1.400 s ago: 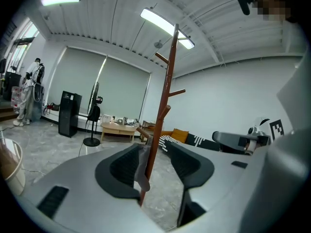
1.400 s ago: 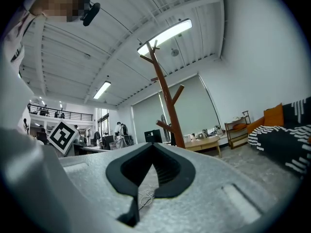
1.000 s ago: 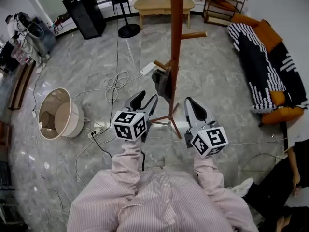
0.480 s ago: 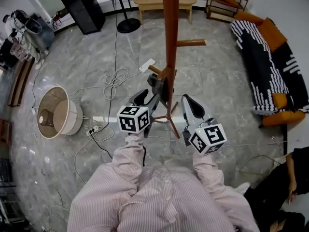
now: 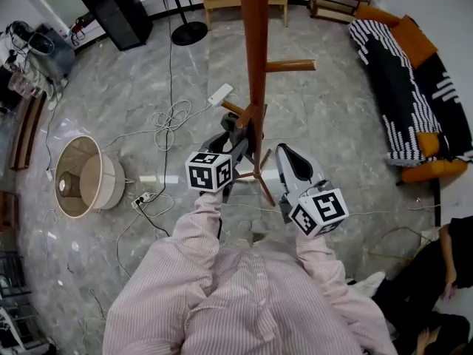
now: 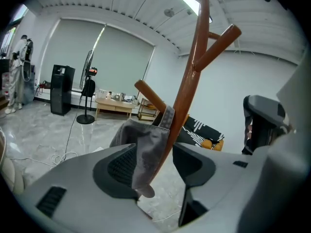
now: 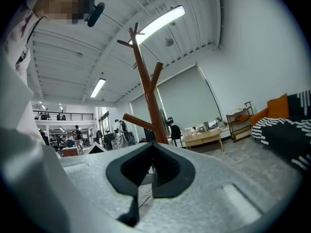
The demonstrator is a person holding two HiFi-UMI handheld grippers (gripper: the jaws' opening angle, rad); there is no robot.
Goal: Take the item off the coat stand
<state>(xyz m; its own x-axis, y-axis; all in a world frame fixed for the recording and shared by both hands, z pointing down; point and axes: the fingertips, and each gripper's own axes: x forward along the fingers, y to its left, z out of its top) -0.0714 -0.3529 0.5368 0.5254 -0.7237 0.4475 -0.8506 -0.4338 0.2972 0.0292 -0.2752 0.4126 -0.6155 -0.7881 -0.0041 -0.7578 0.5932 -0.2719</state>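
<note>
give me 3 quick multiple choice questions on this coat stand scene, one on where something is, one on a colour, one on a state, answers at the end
1. Where is the grey item?
A. on the sofa
B. hung on a low peg of the coat stand
C. on the floor

2. What colour is the coat stand?
A. white
B. black
C. reddish brown

3. How does the left gripper stand?
A. open, with the grey item between its jaws
B. shut and empty
C. clamped on the coat stand

Answers:
1 B: it hangs from that peg in the left gripper view.
2 C: the whole stand shows as reddish-brown wood in every view.
3 A: the jaws have just been opening, and the item hangs between them with the pads set wide apart.
</note>
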